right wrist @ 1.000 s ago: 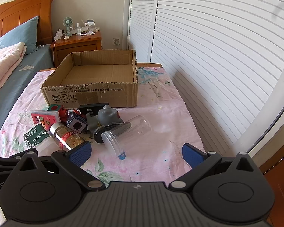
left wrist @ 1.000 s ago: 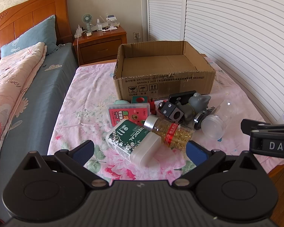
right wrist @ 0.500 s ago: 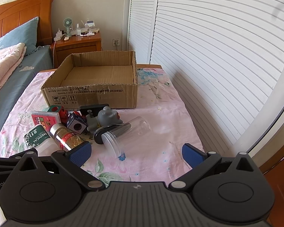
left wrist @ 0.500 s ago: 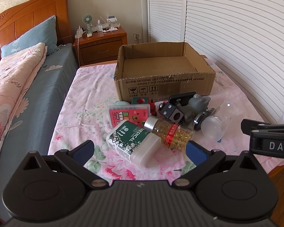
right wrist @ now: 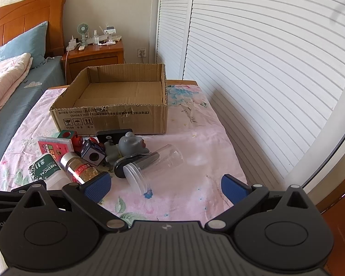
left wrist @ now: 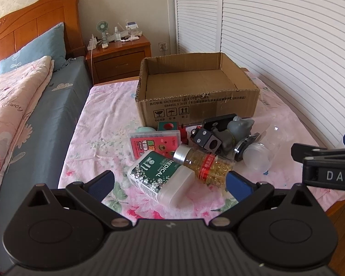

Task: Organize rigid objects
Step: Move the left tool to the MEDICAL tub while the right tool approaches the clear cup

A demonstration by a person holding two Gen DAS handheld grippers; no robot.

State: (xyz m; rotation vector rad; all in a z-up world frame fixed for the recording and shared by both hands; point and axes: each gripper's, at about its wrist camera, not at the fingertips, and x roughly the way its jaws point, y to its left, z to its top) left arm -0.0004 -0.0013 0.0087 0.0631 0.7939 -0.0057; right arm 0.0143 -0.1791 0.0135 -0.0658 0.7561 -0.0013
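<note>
Clutter lies in a heap on the flowered table (left wrist: 103,138) just in front of the empty cardboard box (left wrist: 196,105) at its far edge: green bottle (left wrist: 159,177), pill jar (left wrist: 204,164), clear jar (right wrist: 153,168), grey toy (right wrist: 131,146). Left gripper (left wrist: 170,182) and right gripper (right wrist: 165,187) hang over the near edge, both spread wide and holding nothing.

left gripper (left wrist: 170,185): jaws wide apart, nothing held | right gripper (right wrist: 165,187): same

Pink floral cloth (left wrist: 108,126) under a plain brown box (left wrist: 195,108). Green flowered bottle (left wrist: 156,172), amber pill jar (left wrist: 207,165) with a red band, grey toy (right wrist: 131,146), blue-padded black tongs (right wrist: 166,188).
</note>
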